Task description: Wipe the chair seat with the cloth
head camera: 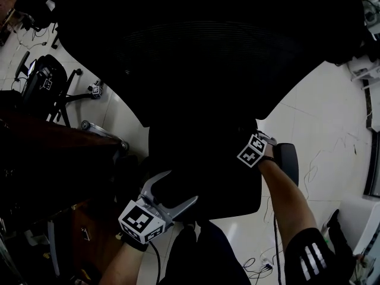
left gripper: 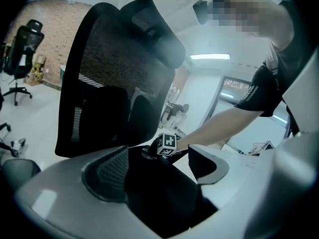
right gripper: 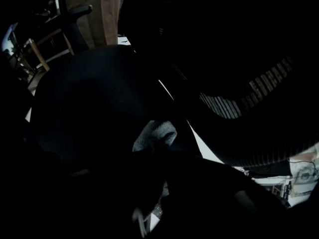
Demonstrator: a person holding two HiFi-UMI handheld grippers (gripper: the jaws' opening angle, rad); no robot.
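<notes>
1. The right gripper [right gripper: 157,156] pinches a grey cloth [right gripper: 155,132], its jaws closed on the fabric, low over the black chair seat [head camera: 202,177] near the mesh backrest [head camera: 202,52].
2. The left gripper [head camera: 182,186] sits at the seat's front edge with its jaws spread and clamping nothing. Only dark seat surface shows between them.
3. From the cloth, most of the seat lies to the side and forward toward the person, so a stroke would likely run from backrest to front edge. The right hand carries the cloth.
</notes>
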